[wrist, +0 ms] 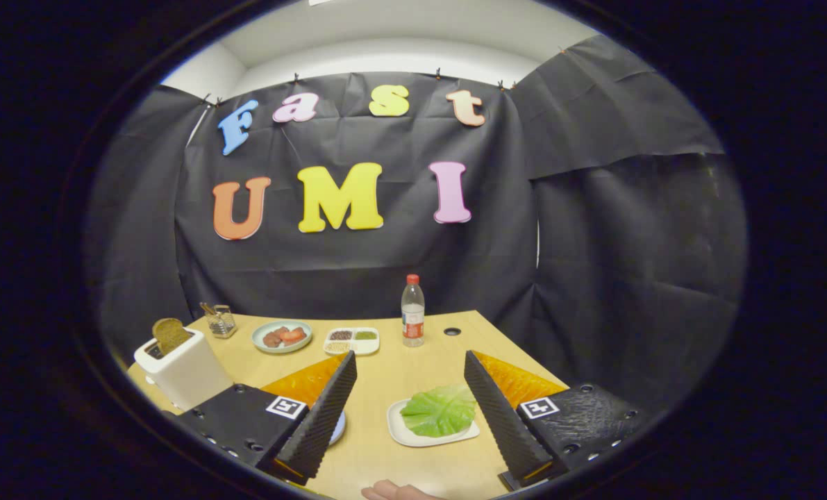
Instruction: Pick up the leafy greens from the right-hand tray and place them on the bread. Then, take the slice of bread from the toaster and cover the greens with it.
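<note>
gripper view shows the gripper (410, 364) low in the frame with its two fingers spread wide apart, pinching nothing. both fingers hang above the wooden table (413, 361).

between the fingers, closer to the right one, lies the leafy greens (439, 411), one big crinkly leaf on a small white tray (403, 432). the leaf fills most of the tray and its right end sits just beside the right finger. i cannot tell if they touch.

peeking out from behind the left finger is the edge of a round plate (339, 427). what is on it is hidden.

at the very bottom of the frame, a bit of a hand (396, 492) shows.

lower left of the frame, past the left finger, stands a white toaster (184, 371) with a brown slice of bread (170, 335) sticking up out of its slot.

farther back on the table, from left to right, sit a small glass jar (220, 321), a green plate (282, 337) with reddish food, a white tray with little cups (352, 340), and a bottle (412, 310) with a red cap standing upright. a small dark hole (452, 332) is in the table just right of the bottle.
</note>
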`<state>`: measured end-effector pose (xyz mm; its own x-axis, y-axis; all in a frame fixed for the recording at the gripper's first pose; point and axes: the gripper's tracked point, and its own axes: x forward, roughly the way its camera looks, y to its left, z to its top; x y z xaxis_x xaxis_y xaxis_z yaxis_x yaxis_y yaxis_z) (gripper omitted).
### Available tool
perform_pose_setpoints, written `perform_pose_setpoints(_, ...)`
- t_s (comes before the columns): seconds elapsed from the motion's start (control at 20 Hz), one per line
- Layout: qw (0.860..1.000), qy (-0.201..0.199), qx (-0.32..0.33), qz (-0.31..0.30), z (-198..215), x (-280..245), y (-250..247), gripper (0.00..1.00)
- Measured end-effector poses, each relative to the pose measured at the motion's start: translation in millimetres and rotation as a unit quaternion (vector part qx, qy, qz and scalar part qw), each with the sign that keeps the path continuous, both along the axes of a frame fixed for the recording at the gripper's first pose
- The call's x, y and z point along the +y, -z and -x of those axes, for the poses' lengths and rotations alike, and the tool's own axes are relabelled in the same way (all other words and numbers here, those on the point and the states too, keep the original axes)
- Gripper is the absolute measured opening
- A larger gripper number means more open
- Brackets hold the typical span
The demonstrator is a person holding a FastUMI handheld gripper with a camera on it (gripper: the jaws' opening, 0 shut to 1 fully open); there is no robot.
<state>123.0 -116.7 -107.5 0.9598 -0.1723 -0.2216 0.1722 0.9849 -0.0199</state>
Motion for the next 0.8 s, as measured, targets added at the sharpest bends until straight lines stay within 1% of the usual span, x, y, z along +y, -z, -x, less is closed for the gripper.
perform_pose_setpoints(0.2, 0.999, 0.008, 0.053, 0.001, -36, -29, 44, 0.95)
perform_pose_setpoints(0.3, 0.997, 0.011, 0.073, -0.020, -52, -41, 64, 0.95)
perform_pose_setpoints(0.35, 0.996, 0.022, 0.082, -0.024, -60, -50, 74, 0.95)
perform_pose_setpoints(0.6, 0.989, 0.037, 0.140, -0.009, -96, -83, 122, 0.94)
perform_pose_setpoints(0.7, 0.984, 0.045, 0.171, -0.009, -108, -98, 144, 0.95)
perform_pose_setpoints(0.8, 0.978, 0.043, 0.204, -0.014, -119, -105, 168, 0.95)
